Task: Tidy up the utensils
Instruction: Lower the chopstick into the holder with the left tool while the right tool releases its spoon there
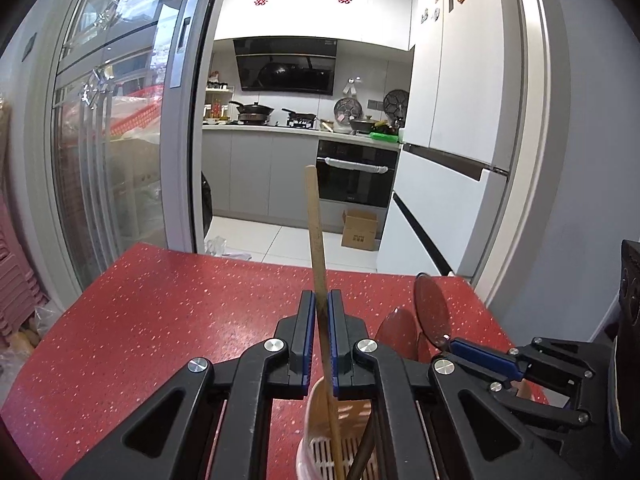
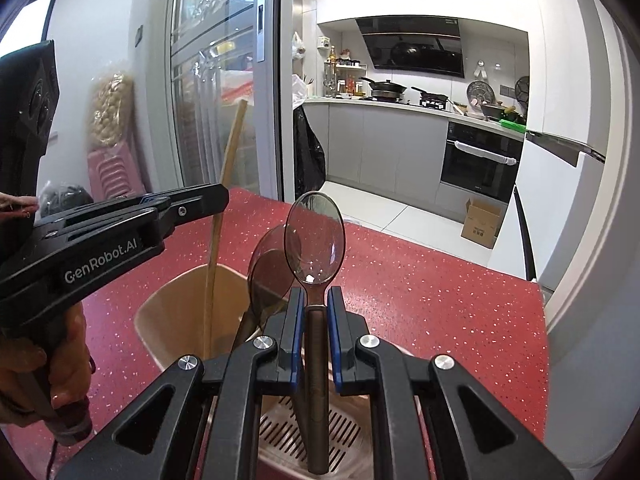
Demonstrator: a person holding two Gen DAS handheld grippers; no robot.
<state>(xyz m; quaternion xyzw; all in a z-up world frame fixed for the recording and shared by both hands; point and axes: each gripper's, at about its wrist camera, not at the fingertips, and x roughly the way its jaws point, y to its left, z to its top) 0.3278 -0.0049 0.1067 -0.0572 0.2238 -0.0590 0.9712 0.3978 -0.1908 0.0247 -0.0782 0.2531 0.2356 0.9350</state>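
A pinkish utensil holder (image 2: 176, 308) with a slotted bottom stands on the red table, right under both grippers. My left gripper (image 1: 320, 296) is shut on a long wooden stick (image 1: 314, 232) that stands nearly upright, its lower end inside the holder (image 1: 314, 408). My right gripper (image 2: 316, 292) is shut on the handle of a clear brown spoon (image 2: 316, 240), bowl up, handle tip down near the holder's slotted floor. A second brown spoon (image 2: 268, 268) leans in the holder beside it. The left gripper (image 2: 220, 196) and the hand (image 2: 68, 360) holding it show at the left of the right wrist view.
The red speckled table (image 1: 160, 320) ends just beyond the holder. A sliding glass door (image 1: 120, 140) stands to the left, a white fridge (image 1: 460, 120) to the right. A cardboard box (image 1: 360, 232) sits on the kitchen floor behind.
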